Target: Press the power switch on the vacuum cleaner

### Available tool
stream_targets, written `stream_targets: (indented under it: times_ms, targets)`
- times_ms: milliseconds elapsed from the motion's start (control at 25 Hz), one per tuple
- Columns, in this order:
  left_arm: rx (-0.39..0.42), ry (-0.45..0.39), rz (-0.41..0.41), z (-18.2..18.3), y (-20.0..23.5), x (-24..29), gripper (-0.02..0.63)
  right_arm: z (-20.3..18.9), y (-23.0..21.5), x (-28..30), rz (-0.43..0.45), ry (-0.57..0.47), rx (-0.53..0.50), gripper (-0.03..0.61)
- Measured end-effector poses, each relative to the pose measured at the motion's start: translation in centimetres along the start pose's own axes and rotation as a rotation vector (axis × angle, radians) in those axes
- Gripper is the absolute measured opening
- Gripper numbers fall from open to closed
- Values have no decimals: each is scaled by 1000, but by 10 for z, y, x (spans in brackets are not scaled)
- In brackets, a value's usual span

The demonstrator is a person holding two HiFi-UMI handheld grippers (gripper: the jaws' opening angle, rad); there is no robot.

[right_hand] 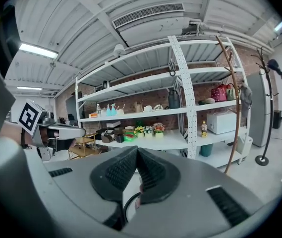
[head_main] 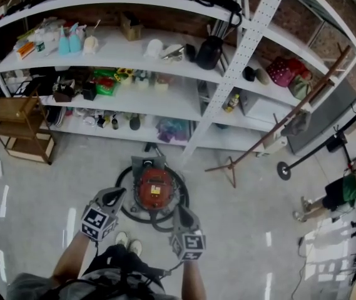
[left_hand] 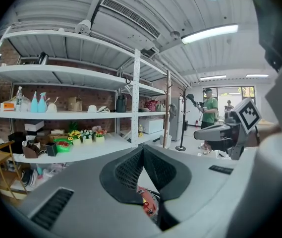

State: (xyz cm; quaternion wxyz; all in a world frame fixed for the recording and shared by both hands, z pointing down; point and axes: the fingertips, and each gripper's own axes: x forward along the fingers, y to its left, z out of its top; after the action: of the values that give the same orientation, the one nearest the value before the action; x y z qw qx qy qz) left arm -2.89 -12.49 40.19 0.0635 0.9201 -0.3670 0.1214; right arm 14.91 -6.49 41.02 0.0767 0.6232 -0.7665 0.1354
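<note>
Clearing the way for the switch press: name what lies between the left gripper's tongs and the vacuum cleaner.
Head view: only the black hose looped round the red vacuum cleaner crosses the stretch to the left gripper; nothing else.

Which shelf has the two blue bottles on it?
The shelf holding the black jug, directly above the one with the small flower pots; the blue bottles stand near its left end.
</note>
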Motion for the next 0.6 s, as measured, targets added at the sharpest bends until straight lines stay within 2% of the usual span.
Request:
stream_targets:
  times_ms: [240, 600]
  targets:
    - [-8, 29, -17, -7, 10, 28, 9, -8, -14, 19, -18, 22, 37, 12]
    - [-28, 97, -58, -55, 26, 66, 9, -43, -28, 62, -29, 52, 56, 12]
